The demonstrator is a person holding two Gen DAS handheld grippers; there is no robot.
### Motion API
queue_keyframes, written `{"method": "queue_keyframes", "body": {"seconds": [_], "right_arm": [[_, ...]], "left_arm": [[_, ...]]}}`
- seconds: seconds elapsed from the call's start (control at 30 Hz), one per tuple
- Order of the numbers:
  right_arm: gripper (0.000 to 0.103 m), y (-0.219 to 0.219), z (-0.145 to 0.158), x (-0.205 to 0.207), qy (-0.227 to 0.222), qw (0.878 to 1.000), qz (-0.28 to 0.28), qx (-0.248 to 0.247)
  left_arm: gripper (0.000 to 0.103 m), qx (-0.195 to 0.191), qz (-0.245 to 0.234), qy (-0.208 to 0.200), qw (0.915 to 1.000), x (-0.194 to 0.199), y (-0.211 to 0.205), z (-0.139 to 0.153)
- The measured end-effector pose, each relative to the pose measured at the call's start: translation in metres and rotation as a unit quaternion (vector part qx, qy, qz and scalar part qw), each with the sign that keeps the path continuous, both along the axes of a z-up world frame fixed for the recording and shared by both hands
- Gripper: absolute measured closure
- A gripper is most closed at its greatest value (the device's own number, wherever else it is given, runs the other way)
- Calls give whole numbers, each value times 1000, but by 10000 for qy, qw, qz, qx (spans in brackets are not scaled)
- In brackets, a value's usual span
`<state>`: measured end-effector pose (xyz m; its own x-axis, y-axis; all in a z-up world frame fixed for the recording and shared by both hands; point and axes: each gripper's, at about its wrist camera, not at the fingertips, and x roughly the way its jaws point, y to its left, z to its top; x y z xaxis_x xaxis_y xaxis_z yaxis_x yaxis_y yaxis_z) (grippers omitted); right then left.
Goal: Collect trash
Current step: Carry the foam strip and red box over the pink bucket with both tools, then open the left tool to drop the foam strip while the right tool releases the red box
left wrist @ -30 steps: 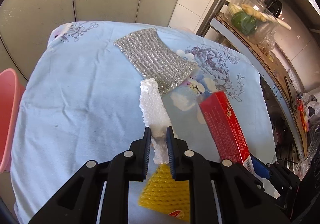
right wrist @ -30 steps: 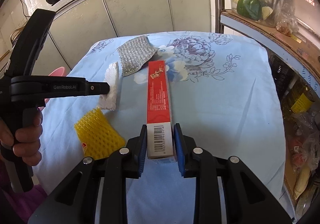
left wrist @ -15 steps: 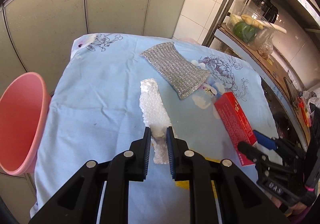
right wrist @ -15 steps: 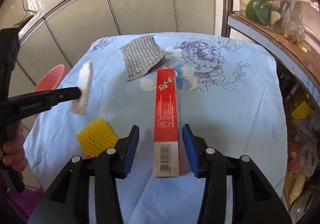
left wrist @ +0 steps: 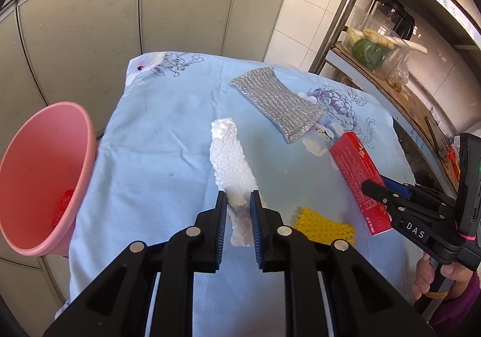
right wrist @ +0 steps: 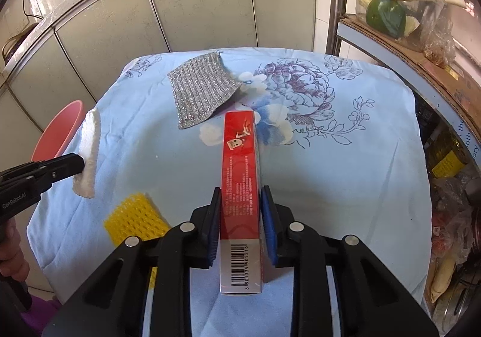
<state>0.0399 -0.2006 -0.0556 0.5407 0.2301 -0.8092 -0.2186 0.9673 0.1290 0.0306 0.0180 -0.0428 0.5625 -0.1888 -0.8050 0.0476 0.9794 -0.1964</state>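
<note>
Firmly, the left gripper (left wrist: 237, 204) clamps a white foam strip (left wrist: 231, 153), lifted above the blue floral cloth (left wrist: 156, 138) near the pink bin (left wrist: 42, 177). The right gripper (right wrist: 240, 210), whose jaws have just been closing, grips the red box (right wrist: 240, 162). Yellow foam netting (right wrist: 135, 216) lies between them; a silver mesh pad (right wrist: 201, 87) lies beyond.

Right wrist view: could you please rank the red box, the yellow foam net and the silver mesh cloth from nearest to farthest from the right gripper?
1. Red box: between the right gripper pads, which have just been closing on it.
2. Yellow foam net: on the tablecloth, just left.
3. Silver mesh cloth: far end, beyond the box.
</note>
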Motion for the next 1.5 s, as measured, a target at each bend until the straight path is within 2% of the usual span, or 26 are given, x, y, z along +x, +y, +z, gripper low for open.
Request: {"method": "queue_keyframes", "body": {"seconds": [0.33,0.53,0.77,1.0,1.23,1.37,1.5], "right_arm": [[77,39,29,-5,-369,9987,286,187],[77,79,42,4,-435,9957,710,404],[77,135,60,15,-434,9869,1317,821],[77,197,74,22,-418,9748,1860,1161],[77,257,78,23,-412,9636,2328,1249],[77,286,71,29,-203,9587,2452,1427],[77,307,59,38,101,9565,2464,1561]], "left_arm": [[88,81,235,-407,9989,-14,33,17],[88,252,558,-722,9955,-29,60,33],[88,351,1063,-889,9897,-41,103,44],[88,549,1657,-925,9803,-51,146,45],[88,738,2120,-833,9709,-56,178,34],[88,884,2280,-755,9667,-54,191,25],[88,837,2417,-593,9649,-49,203,13]]}}
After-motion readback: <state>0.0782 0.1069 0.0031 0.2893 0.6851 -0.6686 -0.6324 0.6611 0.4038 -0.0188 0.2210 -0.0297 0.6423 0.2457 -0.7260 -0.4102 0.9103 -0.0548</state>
